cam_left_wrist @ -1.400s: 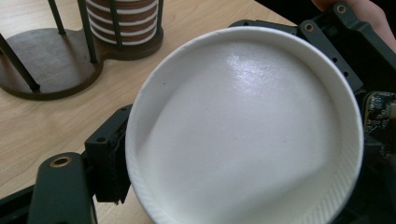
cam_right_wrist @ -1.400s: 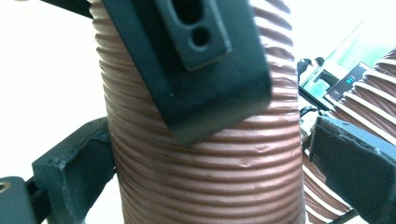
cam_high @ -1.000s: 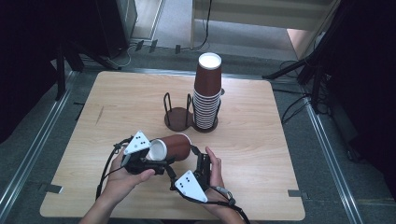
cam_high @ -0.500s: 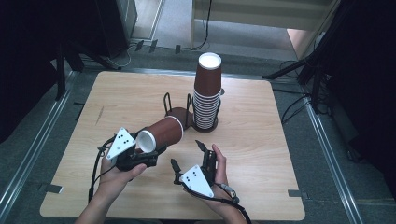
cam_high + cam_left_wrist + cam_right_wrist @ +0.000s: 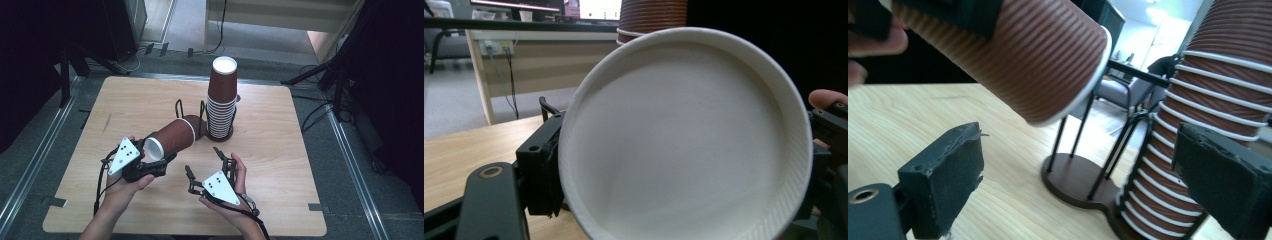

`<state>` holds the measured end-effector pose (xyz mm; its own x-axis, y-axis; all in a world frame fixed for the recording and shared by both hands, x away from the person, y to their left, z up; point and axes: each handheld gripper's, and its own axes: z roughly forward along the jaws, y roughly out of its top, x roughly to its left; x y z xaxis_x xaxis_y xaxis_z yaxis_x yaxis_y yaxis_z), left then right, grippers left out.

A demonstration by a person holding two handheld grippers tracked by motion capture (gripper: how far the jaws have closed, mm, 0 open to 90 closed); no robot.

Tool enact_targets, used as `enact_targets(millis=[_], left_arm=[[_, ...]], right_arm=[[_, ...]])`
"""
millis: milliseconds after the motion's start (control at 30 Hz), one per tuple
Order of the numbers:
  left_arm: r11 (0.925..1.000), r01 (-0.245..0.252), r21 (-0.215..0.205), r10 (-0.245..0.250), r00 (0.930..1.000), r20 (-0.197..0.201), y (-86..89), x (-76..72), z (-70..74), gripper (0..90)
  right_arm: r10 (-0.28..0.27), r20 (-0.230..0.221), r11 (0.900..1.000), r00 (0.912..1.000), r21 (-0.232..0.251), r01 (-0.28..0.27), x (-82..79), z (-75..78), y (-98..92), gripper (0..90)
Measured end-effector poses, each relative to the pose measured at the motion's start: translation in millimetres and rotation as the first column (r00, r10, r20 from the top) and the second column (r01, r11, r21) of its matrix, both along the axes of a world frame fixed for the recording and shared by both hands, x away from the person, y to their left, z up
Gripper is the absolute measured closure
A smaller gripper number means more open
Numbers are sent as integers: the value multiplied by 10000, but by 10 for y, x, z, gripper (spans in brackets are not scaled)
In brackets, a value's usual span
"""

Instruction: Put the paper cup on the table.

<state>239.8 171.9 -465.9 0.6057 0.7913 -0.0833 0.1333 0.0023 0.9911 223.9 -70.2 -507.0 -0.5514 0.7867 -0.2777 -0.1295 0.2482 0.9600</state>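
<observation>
A brown ribbed paper cup (image 5: pixel 172 139) lies tilted above the table, its white base toward me and its white-rimmed mouth toward the wire rack. My left gripper (image 5: pixel 154 159) is shut on its base end. In the left gripper view the cup's white base (image 5: pixel 684 140) sits between the pads (image 5: pixel 541 170). My right gripper (image 5: pixel 203 161) stands open just right of the cup, holding nothing. Its view shows the cup (image 5: pixel 1013 55) up left of its open pads (image 5: pixel 943 175). A tall stack of upturned cups (image 5: pixel 222 100) stands in the rack's right ring.
The rack's left ring (image 5: pixel 189 116) of black wire posts on a round brown base (image 5: pixel 1073 182) holds nothing, just beyond the cup's mouth. The stack (image 5: pixel 1208 100) rises right beside it. Bare wooden table (image 5: pixel 300 165) lies to the right and at the left.
The right gripper has come off the cup and drawn back toward the front edge, jaws spread. The left hand has swung the cup so its mouth points at the rack.
</observation>
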Motion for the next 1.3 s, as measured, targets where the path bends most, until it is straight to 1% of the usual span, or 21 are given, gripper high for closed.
enact_targets(millis=[67, 233, 400, 467, 533, 633, 733, 767, 833, 867, 900, 933, 967, 1000, 1033, 1067, 1100, 1167, 1200, 1233, 1300], left_arm=[[9998, -79, -186, 80, 10000, 50, 16, 9, -13, 203], [9978, -290, -598, 304, 9993, 226, 50, 21, -24, 203], [9967, -431, -685, 461, 9980, 423, 72, 35, -26, 204], [9961, -450, -754, 484, 9979, 436, 80, 38, -30, 204], [9959, -490, -756, 527, 9975, 480, 91, 38, -34, 204], [9950, -535, -847, 582, 9968, 544, 103, 39, -34, 204], [9940, -640, -882, 694, 9958, 591, 117, 39, -34, 204], [9932, -712, -922, 772, 9950, 634, 119, 41, -38, 204], [9913, -764, -1072, 835, 9945, 636, 121, 45, -46, 204], [9912, -770, -1081, 840, 9945, 624, 121, 45, -48, 205], [9914, -777, -1058, 845, 9945, 620, 116, 44, -52, 204], [9920, -767, -1006, 833, 9945, 630, 116, 43, -53, 205], [9919, -749, -1029, 815, 9947, 624, 112, 42, -55, 205], [9918, -741, -1041, 808, 9948, 621, 109, 42, -56, 205], [9917, -720, -1061, 790, 9949, 633, 106, 44, -58, 205], [9914, -695, -1105, 768, 9950, 636, 101, 44, -61, 205], [9912, -679, -1140, 755, 9951, 637, 93, 43, -65, 205], [9918, -627, -1111, 706, 9951, 686, 84, 41, -70, 205], [9917, -599, -1141, 684, 9951, 713, 74, 40, -73, 205], [9917, -586, -1146, 672, 9951, 720, 69, 37, -76, 205], [9911, -578, -1202, 673, 9948, 765, 64, 35, -86, 205]], right_arm=[[25, -92, 9998, 10000, 193, -24, -3, 22, 9, 64], [271, -576, 9948, 9980, 1001, -213, 2, 128, -4, 72], [411, -1018, 9875, 9940, 1557, -249, 8, 181, 9, 87], [537, -1306, 9819, 9900, 1871, -286, 9, 198, 23, 129], [554, -1639, 9762, 9849, 2163, -190, 4, 212, 31, 121], [587, -2176, 9646, 9743, 2638, 8, -5, 220, 45, 56], [499, -2404, 9497, 9694, 3120, 285, -8, 225, 45, 0], [518, -2553, 9437, 9655, 3289, 364, -11, 230, 46, 0], [685, -2910, 9240, 9543, 3791, 493, -11, 244, 51, 0], [791, -3125, 9156, 9466, 3982, 549, -12, 253, 53, 0], [884, -3235, 9092, 9421, 4126, 563, -14, 258, 57, 0], [1034, -3448, 8984, 9329, 4350, 612, -17, 268, 63, 0], [1104, -3546, 8911, 9285, 4491, 655, -17, 273, 67, 0], [1267, -3751, 8750, 9183, 4783, 746, -17, 280, 71, 0], [1416, -3922, 8625, 9089, 4996, 812, -13, 283, 71, 0], [1487, -4015, 8530, 9037, 5145, 882, -8, 283, 71, 0], [1542, -4199, 8428, 8944, 5284, 1027, 3, 283, 70, 0], [1737, -4555, 8163, 8731, 5626, 1311, 21, 281, 70, 0], [1707, -4688, 8086, 8667, 5693, 1486, 26, 282, 71, 0], [1799, -4822, 7927, 8574, 5871, 1639, 35, 283, 67, 0], [1876, -5052, 7674, 8423, 6107, 1954, 44, 288, 67, 0]])
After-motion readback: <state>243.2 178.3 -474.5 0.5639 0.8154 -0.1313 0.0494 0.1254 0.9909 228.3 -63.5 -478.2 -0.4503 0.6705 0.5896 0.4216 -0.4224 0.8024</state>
